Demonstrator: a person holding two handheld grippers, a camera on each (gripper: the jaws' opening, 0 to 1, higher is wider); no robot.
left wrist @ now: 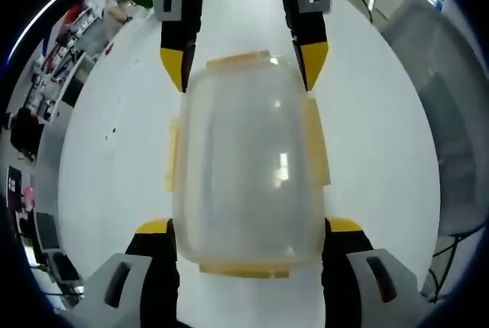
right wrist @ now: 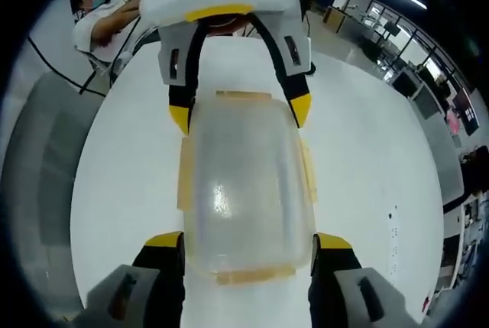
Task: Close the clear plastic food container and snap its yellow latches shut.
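The clear plastic container (left wrist: 244,167) lies on the white table with its lid on top. Yellow latches (left wrist: 316,144) run along its sides and ends. In the left gripper view my left gripper (left wrist: 248,226) is open, its jaws straddling the near end and close against the sides. My right gripper (left wrist: 243,60) comes in from the top and straddles the far end. In the right gripper view the container (right wrist: 246,190) lies between my open right gripper (right wrist: 248,240) at the near end and the left gripper (right wrist: 241,114) at the far end.
The white table (left wrist: 382,152) spreads wide around the container. A grey chair (left wrist: 451,144) stands at its right edge in the left gripper view. A person (right wrist: 107,22) sits beyond the table's far end in the right gripper view, with office desks behind.
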